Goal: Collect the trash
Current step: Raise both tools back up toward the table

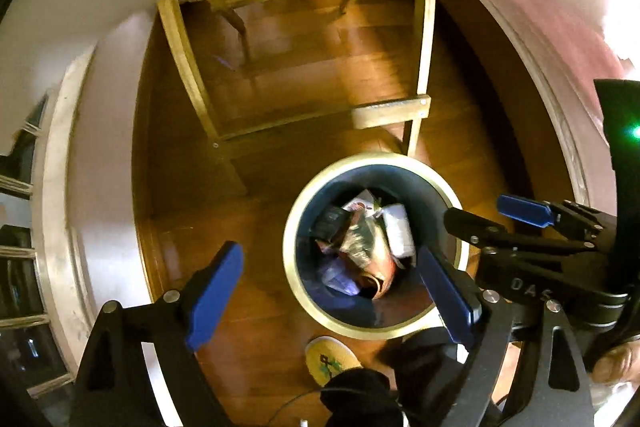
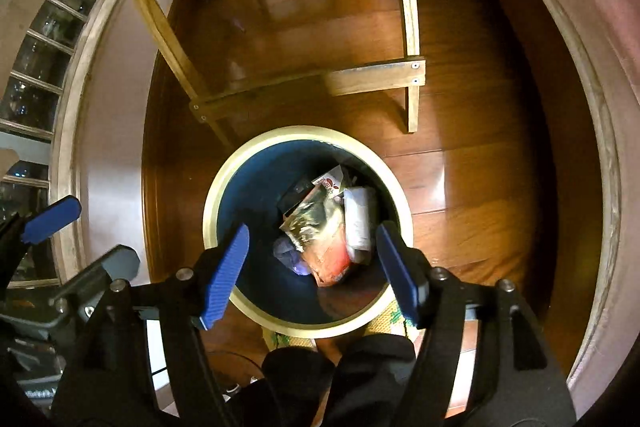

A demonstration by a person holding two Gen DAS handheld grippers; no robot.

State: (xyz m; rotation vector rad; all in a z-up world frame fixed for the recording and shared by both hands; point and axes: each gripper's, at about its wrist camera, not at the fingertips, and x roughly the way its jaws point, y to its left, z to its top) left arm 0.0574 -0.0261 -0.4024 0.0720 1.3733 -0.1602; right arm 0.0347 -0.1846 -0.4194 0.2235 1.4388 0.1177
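On my left wrist camera, my left gripper (image 1: 338,297) points steeply down at the floor, blue pads spread wide with nothing between them. The bin (image 1: 294,267) stands on the wooden floor (image 1: 280,75) just below, trash (image 1: 362,243) piled inside. My right gripper (image 1: 476,243) reaches in from the right, tips over the bin's rim.

On my right wrist camera, my right gripper (image 2: 314,275) also aims down over the bin (image 2: 212,211), jaws apart and empty, the trash (image 2: 328,227) framed between its pads. A wooden chair frame (image 2: 410,27) stands beyond.
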